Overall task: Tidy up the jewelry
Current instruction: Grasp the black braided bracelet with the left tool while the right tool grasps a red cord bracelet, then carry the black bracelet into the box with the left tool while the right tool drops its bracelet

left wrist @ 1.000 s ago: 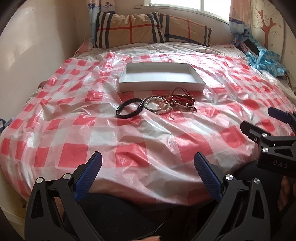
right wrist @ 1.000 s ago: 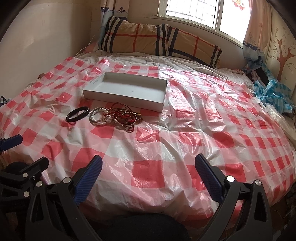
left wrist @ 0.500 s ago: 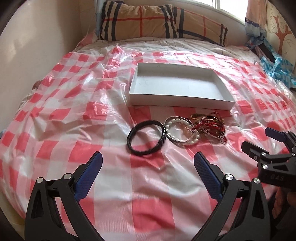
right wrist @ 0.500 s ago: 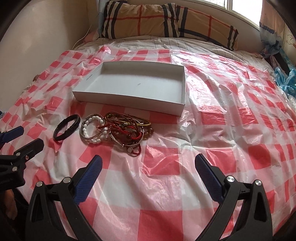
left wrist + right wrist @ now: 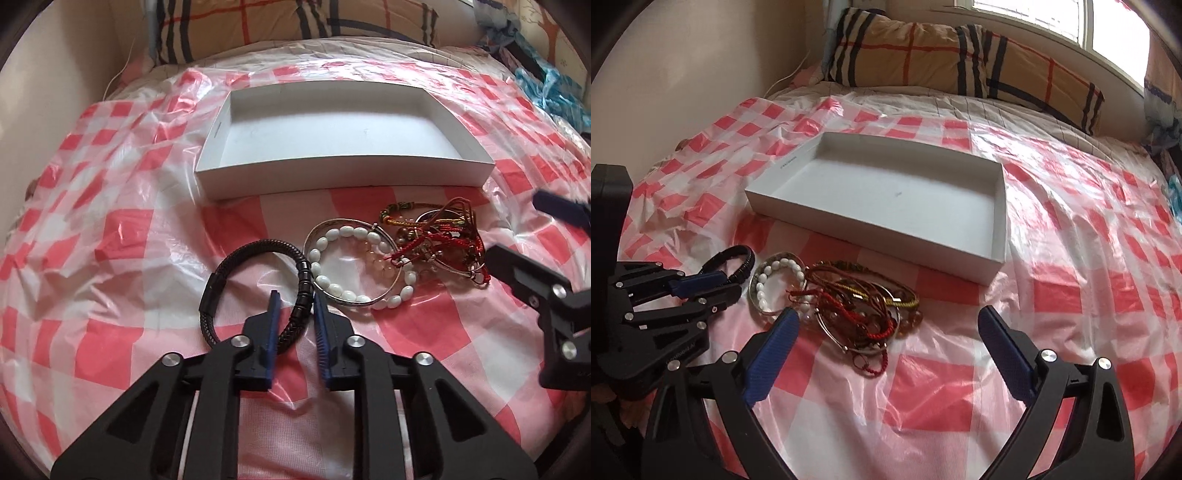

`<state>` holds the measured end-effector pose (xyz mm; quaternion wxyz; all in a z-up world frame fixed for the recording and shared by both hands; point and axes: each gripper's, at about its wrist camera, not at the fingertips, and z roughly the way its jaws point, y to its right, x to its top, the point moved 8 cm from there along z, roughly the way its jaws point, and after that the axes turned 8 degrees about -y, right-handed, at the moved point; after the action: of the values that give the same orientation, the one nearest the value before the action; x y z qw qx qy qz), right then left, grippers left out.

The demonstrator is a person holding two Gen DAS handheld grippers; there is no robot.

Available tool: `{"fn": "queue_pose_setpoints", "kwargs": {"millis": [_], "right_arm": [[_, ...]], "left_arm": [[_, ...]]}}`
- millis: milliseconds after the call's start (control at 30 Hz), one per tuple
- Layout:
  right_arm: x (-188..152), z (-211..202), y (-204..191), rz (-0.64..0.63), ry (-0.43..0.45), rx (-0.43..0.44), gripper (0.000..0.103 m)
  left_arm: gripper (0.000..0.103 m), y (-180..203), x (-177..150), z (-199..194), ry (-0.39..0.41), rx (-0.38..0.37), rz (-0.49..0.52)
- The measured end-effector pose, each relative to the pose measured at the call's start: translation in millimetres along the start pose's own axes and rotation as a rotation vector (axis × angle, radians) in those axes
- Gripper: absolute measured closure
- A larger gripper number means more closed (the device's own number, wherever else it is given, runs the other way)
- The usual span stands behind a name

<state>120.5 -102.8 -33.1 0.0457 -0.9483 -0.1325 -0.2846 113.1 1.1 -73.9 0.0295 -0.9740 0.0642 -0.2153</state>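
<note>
- my left gripper (image 5: 294, 308) is down on the bed, its jaws closing around the near right arc of the black braided bracelet (image 5: 255, 291); the band runs between the two blue pads (image 5: 272, 325).
- whether those pads already press on the band, i cannot tell; a narrow gap shows on either side of it in my left wrist view.
- the rest of the black braided bracelet loops out to the left of and beyond my left fingertips, lying flat on the red-and-white checked plastic sheet (image 5: 110, 258).
- just right of it, touching or nearly so, is the white bead bracelet (image 5: 360, 267), lying with a thin silver bangle (image 5: 332, 226).
- further right, the tangle of red and brown cord bracelets (image 5: 437, 236) overlaps the bead bracelet's far edge.
- the white cardboard tray (image 5: 343, 171) sits beyond all the jewelry, with nothing visible in it.
- my right gripper (image 5: 886, 343) has its jaws spread wide with nothing between the pads; it hovers near the cord tangle.
- in my right wrist view the tangle of red and brown cord bracelets (image 5: 860, 306) lies between my right fingers, closer to the left blue pad (image 5: 772, 350), whose tip sits just beside the white bead bracelet (image 5: 779, 284).
- the right finger is well apart from any jewelry, over bare sheet.
- from that view my left gripper (image 5: 713, 286) shows at the left edge, fingers drawn in at the black braided bracelet (image 5: 738, 258).
- a checked pillow (image 5: 960, 62) lies at the head of the bed.
</note>
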Motion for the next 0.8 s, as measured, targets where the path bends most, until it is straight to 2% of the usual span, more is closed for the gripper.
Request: {"fn": "queue_pose_setpoints", "kwargs": {"millis": [33,67,100,133,167,200,267,333,567,800], "right_arm": [[4,2,-3,-0.015,0.001,0.007,0.014],[7,5,-6,-0.027,-0.003,0.017,0.024],[9,9,-8,-0.033,-0.009,0.025,0.028],[11,13,-9,-0.041,-0.018,0.041,0.037],[11,16,-11,-0.043,-0.027,0.066,0.050],[12,19,-12,-0.041,-0.037,0.080,0.058],[12,25,-13,-0.028,-0.056,0.128,0.082],[10,27,-11,0.015,-0.073,0.206,0.096],[14,5,-3,0.144,-0.003,0.372,0.100],[27,-39,8,0.204,0.154,0.497,0.100]], "left_arm": [[0.089,1,0,-1,0.003,-0.003,-0.001],[0.093,0,1,-2,0.005,-0.013,-0.007],[0.094,-1,1,-4,0.007,-0.025,-0.014],[0.094,-3,1,-6,0.007,-0.041,-0.028],[0.094,-5,0,-7,0.006,-0.055,-0.038],[0.094,-7,0,-7,0.004,-0.077,-0.055],[0.094,-9,0,-10,0.011,-0.107,-0.070],[0.094,-10,-1,-15,0.026,-0.143,-0.079],[0.094,-12,2,-39,0.110,-0.247,-0.102],[0.094,-9,10,-60,0.204,-0.270,-0.098]]}}
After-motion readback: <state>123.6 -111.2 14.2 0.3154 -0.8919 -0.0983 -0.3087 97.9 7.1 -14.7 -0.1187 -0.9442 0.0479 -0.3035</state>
